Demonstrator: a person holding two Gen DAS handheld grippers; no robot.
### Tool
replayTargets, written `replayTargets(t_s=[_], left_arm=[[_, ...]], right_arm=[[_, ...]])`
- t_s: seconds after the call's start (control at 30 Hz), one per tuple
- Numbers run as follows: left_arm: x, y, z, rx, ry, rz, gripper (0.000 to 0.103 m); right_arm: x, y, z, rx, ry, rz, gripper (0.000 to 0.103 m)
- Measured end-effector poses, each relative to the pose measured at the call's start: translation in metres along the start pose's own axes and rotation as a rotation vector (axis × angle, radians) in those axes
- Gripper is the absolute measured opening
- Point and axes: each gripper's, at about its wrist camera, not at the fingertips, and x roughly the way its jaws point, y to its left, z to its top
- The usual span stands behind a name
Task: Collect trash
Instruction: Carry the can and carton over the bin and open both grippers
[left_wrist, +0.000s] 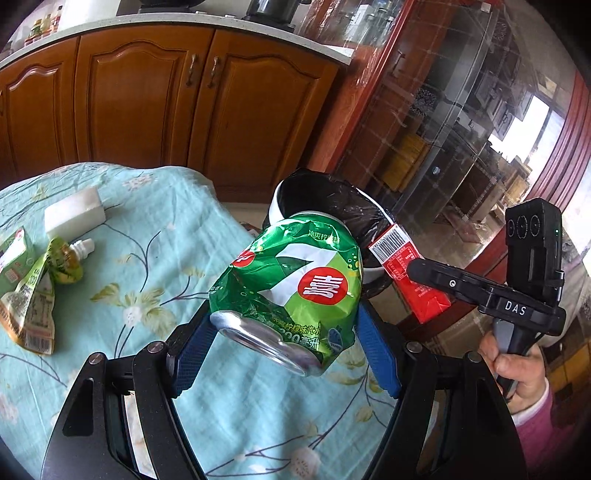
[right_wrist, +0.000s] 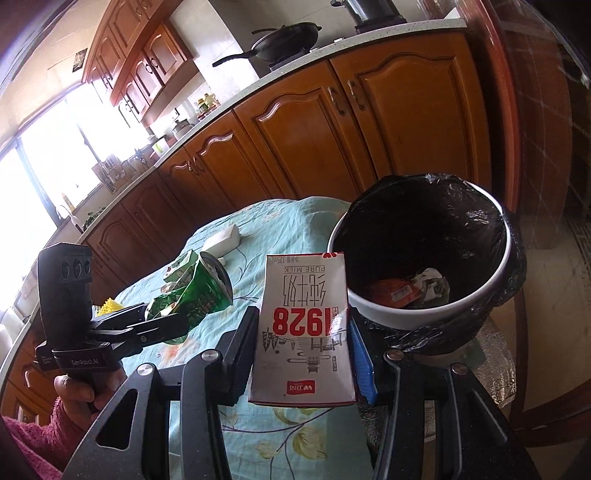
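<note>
**Carrying Two Items to the Bin**

The left hand-held gripper (left_wrist: 284, 332) is clamped on a crushed green can (left_wrist: 291, 291), its blue pads pressing the dented sides. The right hand-held gripper (right_wrist: 303, 354) grips a milk carton (right_wrist: 303, 332) by its flat faces, held upside down. Both items are clear of the desk (left_wrist: 147, 266) and near the trash bin (right_wrist: 373, 310), which stands just beyond the desk edge, lined with a black bag.

Procedure: bring each item over the bin opening before releasing, one at a time, so the two grippers do not crowd the rim. The can is deformed and probably slippery; keep the clamp steady until it is above the liner. The carton should drop cleanly if released flat-side vertical.

Surroundings: a green pouch (left_wrist: 35, 295), a small dropper bottle (left_wrist: 83, 246) and a white block (left_wrist: 74, 212) lie on the desk, well apart from the bin. The bin already contains some waste; its exact contents are hard to make out. The bin rim is the main obstruction.
</note>
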Motion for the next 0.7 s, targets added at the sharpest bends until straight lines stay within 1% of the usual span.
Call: replayTargets(t_s=[0.3, 0.5, 0.7], left_arm=[[0.029, -0.021, 0.031, 0.045, 0.015, -0.010, 0.075], [0.053, -0.032, 0.051, 0.076, 0.036, -0.001, 0.075], [0.074, -0.040, 0.064, 0.098, 0.058, 0.007, 0.075]], right_arm=[[-0.007, -0.031, 0.018, 0.026, -0.021, -0.052, 0.047], [-0.004, -0.048, 0.030, 0.035, -0.021, -0.087, 0.047], [0.003, -0.063, 0.039, 0.048, -0.016, -0.108, 0.047]])
